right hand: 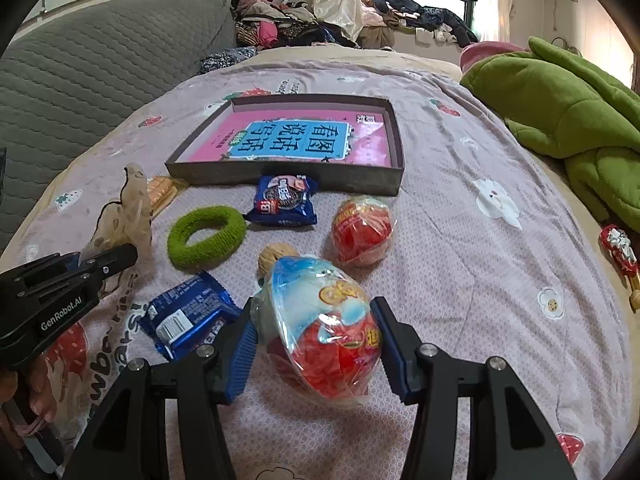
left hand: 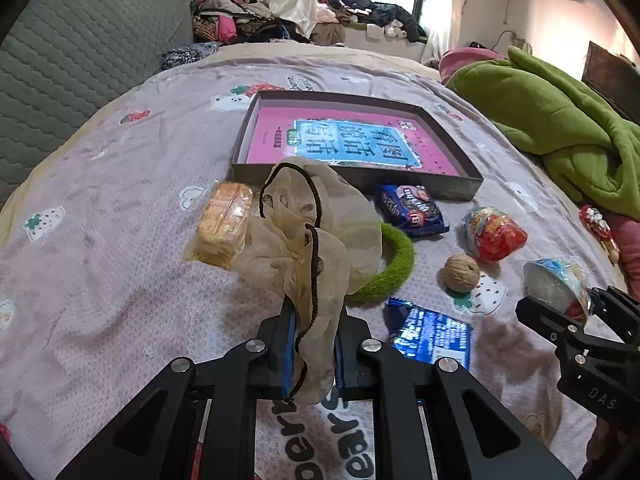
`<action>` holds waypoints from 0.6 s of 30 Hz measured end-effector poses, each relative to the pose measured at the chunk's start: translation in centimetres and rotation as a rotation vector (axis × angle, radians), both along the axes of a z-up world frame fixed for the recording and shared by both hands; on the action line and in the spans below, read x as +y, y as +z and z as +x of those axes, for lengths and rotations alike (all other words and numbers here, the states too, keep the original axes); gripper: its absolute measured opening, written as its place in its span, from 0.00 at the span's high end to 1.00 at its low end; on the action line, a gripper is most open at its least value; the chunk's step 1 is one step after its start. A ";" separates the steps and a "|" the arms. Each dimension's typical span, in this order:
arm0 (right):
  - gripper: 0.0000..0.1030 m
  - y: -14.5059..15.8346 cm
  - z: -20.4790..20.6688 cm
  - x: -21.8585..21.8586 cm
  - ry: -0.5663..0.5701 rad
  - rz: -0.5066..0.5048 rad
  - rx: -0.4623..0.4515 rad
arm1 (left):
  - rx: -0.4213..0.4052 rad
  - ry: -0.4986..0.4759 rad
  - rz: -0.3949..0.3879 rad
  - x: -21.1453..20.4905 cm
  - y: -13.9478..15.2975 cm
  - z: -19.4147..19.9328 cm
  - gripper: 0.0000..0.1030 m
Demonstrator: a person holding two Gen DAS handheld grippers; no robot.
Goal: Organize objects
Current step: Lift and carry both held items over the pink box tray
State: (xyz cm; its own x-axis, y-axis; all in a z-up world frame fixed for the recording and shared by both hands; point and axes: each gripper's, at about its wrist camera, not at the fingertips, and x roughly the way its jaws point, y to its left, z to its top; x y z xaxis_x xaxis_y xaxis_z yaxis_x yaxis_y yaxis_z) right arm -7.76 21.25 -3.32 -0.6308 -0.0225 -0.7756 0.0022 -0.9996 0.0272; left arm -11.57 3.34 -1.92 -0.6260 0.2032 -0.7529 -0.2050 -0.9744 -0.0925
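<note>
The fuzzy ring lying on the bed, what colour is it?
The fuzzy ring is bright green all over, seen best from the right wrist camera.

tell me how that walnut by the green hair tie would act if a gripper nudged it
The walnut looks round with no flat side, so it would probably roll. Its hard, ridged shell suggests it stays stiff. The wrinkled bedsheet should stop it soon.

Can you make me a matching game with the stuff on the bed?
Things:
1. beige scrunchie
2. egg-shaped snack pack
3. pink book
4. walnut

Where:
A. inside the grey box
B. lying loose on the bedsheet
C. pinched in the left tongs
D. between the right tongs

Pairs: 1-C, 2-D, 3-A, 4-B
</note>
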 end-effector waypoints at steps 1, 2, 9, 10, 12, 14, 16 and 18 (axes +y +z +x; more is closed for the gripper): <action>0.47 0.1 0.0 0.0 0.001 0.001 0.003 | 0.000 0.000 -0.001 0.1 0.2 0.1 0.86; 0.47 0.3 -0.1 -0.1 0.003 0.001 0.005 | 0.003 0.001 0.000 0.2 0.3 0.1 0.86; 0.47 1.8 -0.5 -0.5 0.011 -0.009 0.033 | 0.026 -0.002 -0.004 0.7 1.7 0.1 0.86; 0.47 2.0 -0.7 -0.5 0.011 -0.010 0.037 | 0.031 -0.002 -0.007 0.8 2.0 0.0 0.86; 0.47 2.5 -1.0 -0.6 0.016 -0.010 0.045 | 0.032 -0.004 -0.003 1.0 2.3 -0.3 0.86; 0.47 2.8 -1.5 -0.7 0.021 -0.005 0.054 | 0.034 -0.003 -0.001 1.2 2.7 -0.6 0.86; 0.47 3.2 -2.1 -0.8 0.024 -0.008 0.061 | 0.043 -0.004 -0.004 1.5 3.0 -1.1 0.86; 0.47 3.6 -2.8 -0.7 0.027 -0.017 0.068 | 0.047 -0.005 -0.004 1.7 3.4 -1.8 0.86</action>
State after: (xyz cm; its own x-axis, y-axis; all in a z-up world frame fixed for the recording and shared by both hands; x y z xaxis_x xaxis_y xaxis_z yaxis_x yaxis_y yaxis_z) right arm -10.61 20.56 0.30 -0.6810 -0.0527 -0.7304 0.0313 -0.9986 0.0429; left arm -13.35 5.04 1.44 -0.6594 0.2034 -0.7237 -0.2141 -0.9736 -0.0786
